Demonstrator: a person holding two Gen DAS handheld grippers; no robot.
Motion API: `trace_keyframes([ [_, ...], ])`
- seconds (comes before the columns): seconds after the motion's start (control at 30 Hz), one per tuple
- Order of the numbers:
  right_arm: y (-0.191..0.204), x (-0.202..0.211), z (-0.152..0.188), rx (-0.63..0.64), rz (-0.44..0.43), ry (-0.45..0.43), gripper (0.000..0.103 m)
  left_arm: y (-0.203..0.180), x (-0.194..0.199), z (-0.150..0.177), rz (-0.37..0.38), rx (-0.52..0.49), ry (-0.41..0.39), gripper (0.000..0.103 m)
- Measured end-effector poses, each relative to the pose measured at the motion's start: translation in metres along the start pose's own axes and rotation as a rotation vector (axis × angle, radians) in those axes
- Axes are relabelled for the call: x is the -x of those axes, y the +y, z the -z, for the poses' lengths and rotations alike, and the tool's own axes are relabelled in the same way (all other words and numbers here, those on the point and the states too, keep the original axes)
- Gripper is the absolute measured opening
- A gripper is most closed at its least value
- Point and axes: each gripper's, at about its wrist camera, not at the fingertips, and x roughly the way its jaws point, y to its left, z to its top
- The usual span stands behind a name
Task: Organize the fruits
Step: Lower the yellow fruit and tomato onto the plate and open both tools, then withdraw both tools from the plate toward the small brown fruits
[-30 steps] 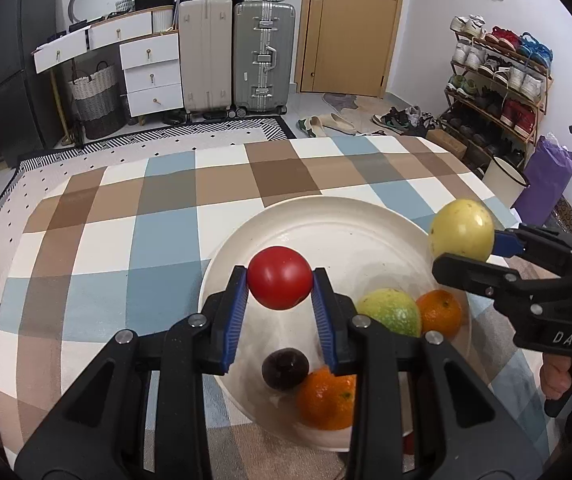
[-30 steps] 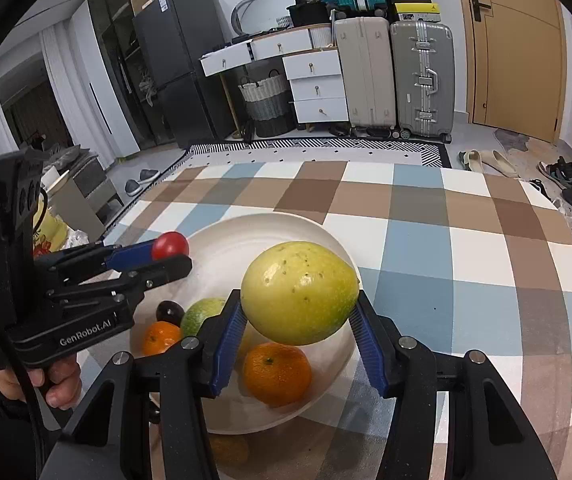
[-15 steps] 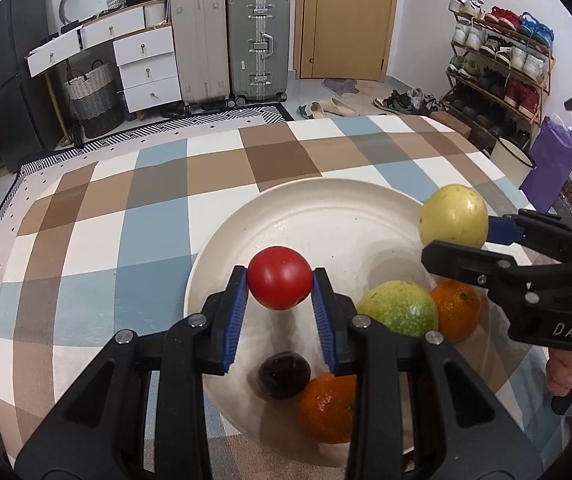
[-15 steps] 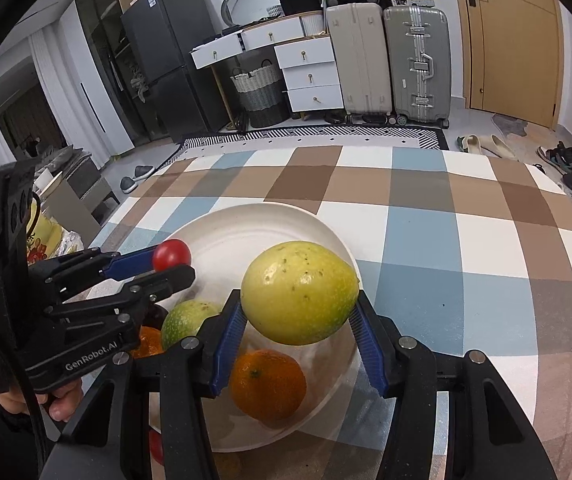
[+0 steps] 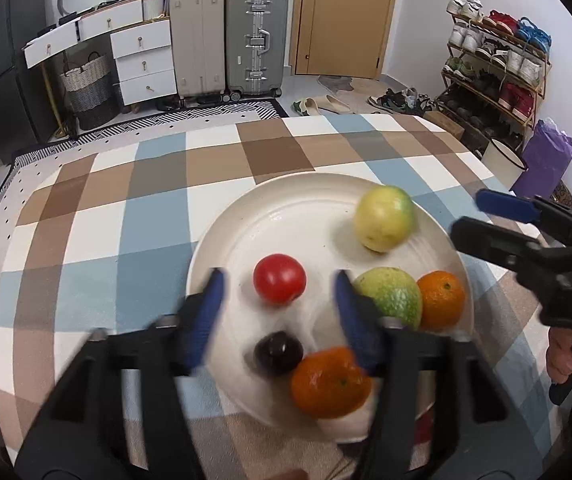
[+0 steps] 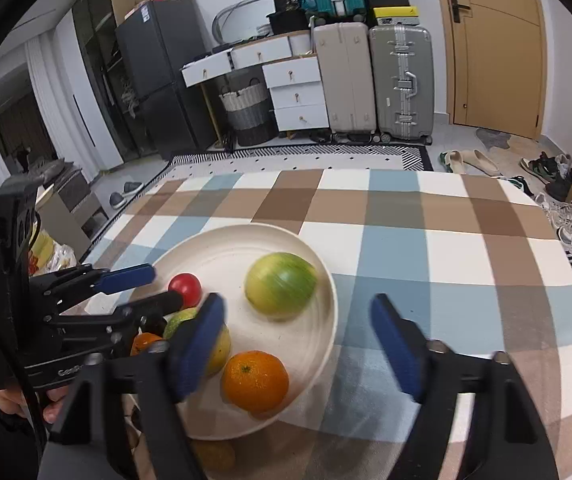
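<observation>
— What's changed since half a second ago?
— Both have let go. The left gripper (image 5: 278, 312) is spread wide, holding nothing; the red tomato (image 5: 279, 284) now sits on the white plate (image 5: 246, 236) between its blurred fingers.
— And the right one?
— The right gripper (image 6: 298, 344) gapes too, with the yellow-green fruit (image 6: 280, 286) loose on the plate beyond.
— Any writing?
— "DAS" on the right gripper's side.

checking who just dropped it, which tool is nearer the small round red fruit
Left. The left tool is open with the small round red fruit between its fingers; the right tool sits beyond the cream plate's right rim.
</observation>
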Motion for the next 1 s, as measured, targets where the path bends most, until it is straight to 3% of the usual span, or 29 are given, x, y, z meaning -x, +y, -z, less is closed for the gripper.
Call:
trace_keyframes([
  [0.03,-0.002,0.007,0.001,-0.014,-0.001,-0.011,0.097,0.001,0.006,0.001,-0.018,0.01,-0.008,0.088],
  [0.17,-0.007,0.03,0.006,-0.052,-0.049,-0.021,0.103,0.006,0.03,0.011,0.006,0.052,-0.028,0.102],
  [0.33,-0.001,0.053,0.019,-0.036,-0.03,-0.025,0.103,0.011,0.057,0.028,-0.008,0.094,-0.035,0.102],
  [0.53,0.016,0.068,0.035,0.034,-0.027,-0.009,0.103,0.003,0.085,0.051,-0.051,0.077,-0.043,0.102],
  [1.0,0.022,0.093,0.065,0.049,-0.016,-0.009,0.103,-0.014,0.114,0.092,-0.044,0.091,-0.027,0.102],
])
